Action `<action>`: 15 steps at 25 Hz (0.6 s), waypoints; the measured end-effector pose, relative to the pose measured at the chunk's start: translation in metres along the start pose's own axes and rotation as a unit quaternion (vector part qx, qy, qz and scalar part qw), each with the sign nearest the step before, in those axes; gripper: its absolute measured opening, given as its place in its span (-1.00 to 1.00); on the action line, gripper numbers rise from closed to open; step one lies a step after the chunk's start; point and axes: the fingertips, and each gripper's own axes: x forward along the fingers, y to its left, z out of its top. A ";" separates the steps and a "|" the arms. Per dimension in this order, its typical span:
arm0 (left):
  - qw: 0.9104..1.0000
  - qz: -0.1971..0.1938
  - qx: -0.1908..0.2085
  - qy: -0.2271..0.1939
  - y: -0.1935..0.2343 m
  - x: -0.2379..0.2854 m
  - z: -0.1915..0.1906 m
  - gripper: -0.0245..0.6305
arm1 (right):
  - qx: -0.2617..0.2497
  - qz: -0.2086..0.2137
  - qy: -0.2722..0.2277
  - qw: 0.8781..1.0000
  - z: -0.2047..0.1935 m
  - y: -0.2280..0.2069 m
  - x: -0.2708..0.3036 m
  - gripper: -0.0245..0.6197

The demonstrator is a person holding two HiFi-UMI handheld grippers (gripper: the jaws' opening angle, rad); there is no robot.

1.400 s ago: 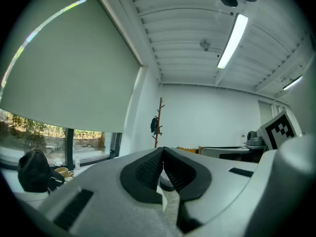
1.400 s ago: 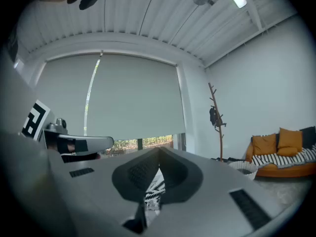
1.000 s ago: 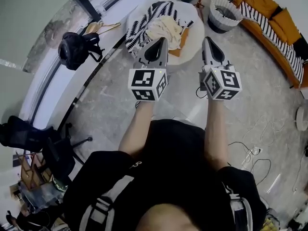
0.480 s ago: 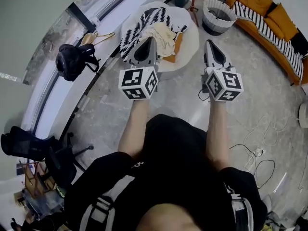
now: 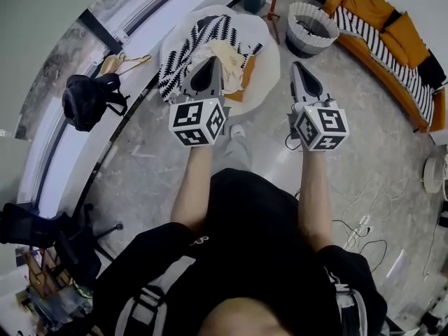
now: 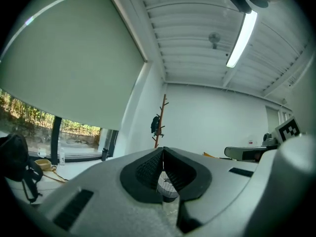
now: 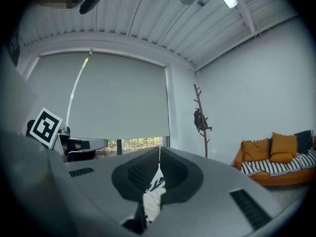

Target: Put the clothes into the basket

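Grippers, two in all, were held level side by side, each carrying one cube of black-and-white square markers. Of the pair, the left gripper (image 5: pixel 211 61) had its jaws pressed together on nothing, and the right gripper (image 5: pixel 298 66) was likewise closed and empty. The left one hung over the near edge of one round white table (image 5: pixel 269 56), the right one over bare floor (image 5: pixel 140 166) just beside that edge. The clothes (image 5: pixel 210 40) lay heaped on the table: one black-and-white patterned piece, one cream, one orange. One ribbed basket (image 5: pixel 308 28) stood on the floor beyond the table, apart from it. Open grey floor spread around the person. One orange sofa (image 5: pixel 402 32) sat far right, and one black backpack (image 5: pixel 87 100) lay far left.
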 end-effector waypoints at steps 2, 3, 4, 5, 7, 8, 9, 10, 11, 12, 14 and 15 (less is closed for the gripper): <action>1.000 0.011 -0.017 0.010 0.016 0.033 -0.009 -0.90 | 0.002 0.003 0.019 1.000 -0.005 -0.017 0.034 -0.88; 0.999 0.018 -0.025 0.017 0.024 0.048 -0.014 -0.90 | 0.004 0.005 0.028 1.000 -0.007 -0.025 0.052 -0.88; 0.999 0.025 -0.030 0.026 0.032 0.063 -0.018 -0.90 | 0.007 0.010 0.036 0.999 -0.009 -0.032 0.071 -0.88; 0.998 0.032 -0.033 0.036 0.041 0.078 -0.024 -0.90 | 0.010 0.017 0.042 0.999 -0.011 -0.038 0.091 -0.88; 0.997 0.049 -0.039 0.054 0.064 0.111 -0.034 -0.90 | 0.021 0.030 0.053 0.998 -0.017 -0.051 0.135 -0.88; 0.996 0.057 -0.040 0.063 0.078 0.127 -0.038 -0.90 | 0.028 0.036 0.059 0.997 -0.022 -0.056 0.158 -0.88; 0.995 0.066 -0.037 0.073 0.092 0.141 -0.041 -0.90 | 0.036 0.040 0.064 0.997 -0.027 -0.060 0.180 -0.88; 0.993 0.074 -0.031 0.082 0.107 0.153 -0.043 -0.90 | 0.043 0.044 0.066 0.996 -0.032 -0.062 0.200 -0.88; 0.992 0.081 -0.025 0.090 0.121 0.163 -0.044 -0.90 | 0.050 0.048 0.068 0.995 -0.034 -0.064 0.219 -0.88; 0.991 0.090 -0.020 0.096 0.136 0.172 -0.044 -0.90 | 0.055 0.053 0.068 0.995 -0.035 -0.063 0.238 -0.88; 0.989 0.105 -0.021 0.098 0.165 0.190 -0.041 -0.89 | 0.057 0.065 0.069 0.994 -0.034 -0.060 0.274 -0.88; 0.989 0.112 -0.024 0.098 0.177 0.199 -0.040 -0.90 | 0.055 0.072 0.071 0.993 -0.035 -0.057 0.290 -0.88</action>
